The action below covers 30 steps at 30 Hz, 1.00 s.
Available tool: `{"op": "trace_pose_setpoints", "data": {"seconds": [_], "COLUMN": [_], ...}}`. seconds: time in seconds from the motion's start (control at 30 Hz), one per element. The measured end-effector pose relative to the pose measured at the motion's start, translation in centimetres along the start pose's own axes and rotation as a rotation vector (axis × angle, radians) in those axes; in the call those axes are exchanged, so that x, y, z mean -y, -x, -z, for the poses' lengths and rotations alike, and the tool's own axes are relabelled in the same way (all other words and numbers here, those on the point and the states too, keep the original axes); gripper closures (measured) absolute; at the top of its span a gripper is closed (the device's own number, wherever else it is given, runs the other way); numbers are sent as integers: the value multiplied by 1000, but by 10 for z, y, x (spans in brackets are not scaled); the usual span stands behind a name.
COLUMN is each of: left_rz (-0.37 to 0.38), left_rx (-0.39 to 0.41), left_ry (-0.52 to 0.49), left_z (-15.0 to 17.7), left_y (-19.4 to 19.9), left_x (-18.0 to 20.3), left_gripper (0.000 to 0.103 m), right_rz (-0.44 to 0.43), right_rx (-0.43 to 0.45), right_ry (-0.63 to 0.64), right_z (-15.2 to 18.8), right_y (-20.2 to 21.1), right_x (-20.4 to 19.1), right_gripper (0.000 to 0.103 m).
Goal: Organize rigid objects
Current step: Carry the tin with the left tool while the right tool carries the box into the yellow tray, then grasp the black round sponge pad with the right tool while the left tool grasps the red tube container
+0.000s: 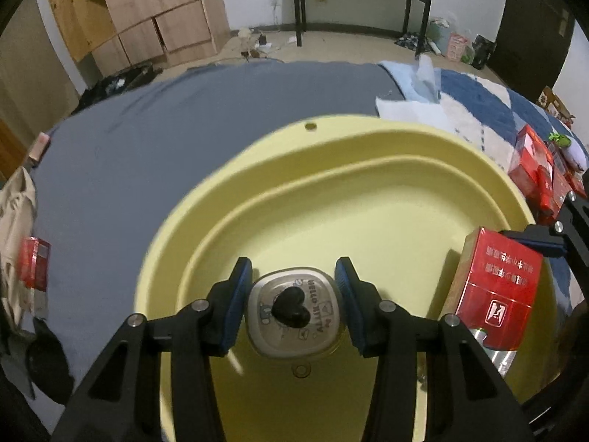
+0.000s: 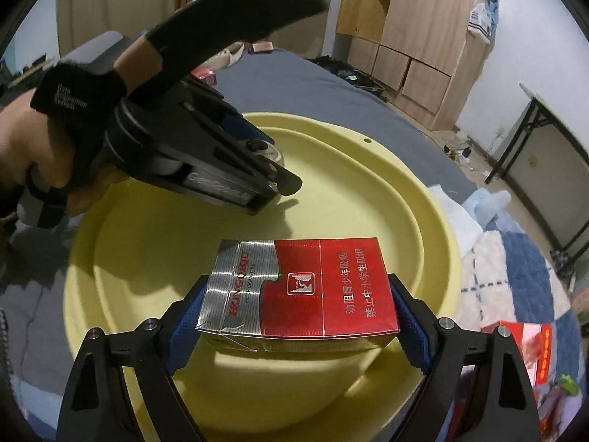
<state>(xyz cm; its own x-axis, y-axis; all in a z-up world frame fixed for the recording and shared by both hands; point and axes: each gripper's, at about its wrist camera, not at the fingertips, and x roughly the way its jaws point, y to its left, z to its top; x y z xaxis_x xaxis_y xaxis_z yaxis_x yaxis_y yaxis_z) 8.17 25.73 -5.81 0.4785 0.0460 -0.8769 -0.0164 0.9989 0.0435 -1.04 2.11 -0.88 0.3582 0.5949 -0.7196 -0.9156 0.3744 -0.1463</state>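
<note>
My left gripper [image 1: 292, 269] is shut on a small beige Hello Kitty tin [image 1: 292, 316] with a black heart knob, held over the hollow of a pale yellow basin [image 1: 331, 140]. In the right wrist view, my right gripper [image 2: 298, 281] is shut on a red and silver cigarette pack [image 2: 331, 287], its blue pads pressing the pack's two short ends above the basin [image 2: 368, 169]. The same pack [image 1: 497, 287] shows at the right of the left wrist view. A gloved hand [image 2: 36, 140] carries the left gripper [image 2: 270, 158] over the basin's far side.
The basin rests on a bed with a grey sheet [image 1: 147, 129] and a blue checked quilt [image 1: 478, 95]. Several red boxes [image 1: 533, 169] lie right of the basin. Another red pack [image 1: 35, 269] lies at the left on beige cloth [image 1: 14, 221]. A wooden cabinet [image 2: 423, 37] stands behind.
</note>
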Motion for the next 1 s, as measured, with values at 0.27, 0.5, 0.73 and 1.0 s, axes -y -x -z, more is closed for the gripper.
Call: {"op": "trace_pose_setpoints", "data": {"seconds": [0.27,0.5,0.73,1.0], "left_rz": [-8,-30,72,209], "left_rx": [59,249,333,244], "left_ry": [58,122,14,-287], "left_z": [4,3,-16,-24], "left_y": [6,67,109,83], "left_x": [-4,-6,69,198], "left_gripper": [51,2,0,0], "right_rz": [52,54,164,516], "right_rx": [-22,69,207,233], "right_ry": [56,-3,-223,-511], "right_z": [-24,-19,20,160], "right_y": [-10,19,124,227], "right_x": [-19,-23,37,111], "right_gripper": [12,1,0,0]}}
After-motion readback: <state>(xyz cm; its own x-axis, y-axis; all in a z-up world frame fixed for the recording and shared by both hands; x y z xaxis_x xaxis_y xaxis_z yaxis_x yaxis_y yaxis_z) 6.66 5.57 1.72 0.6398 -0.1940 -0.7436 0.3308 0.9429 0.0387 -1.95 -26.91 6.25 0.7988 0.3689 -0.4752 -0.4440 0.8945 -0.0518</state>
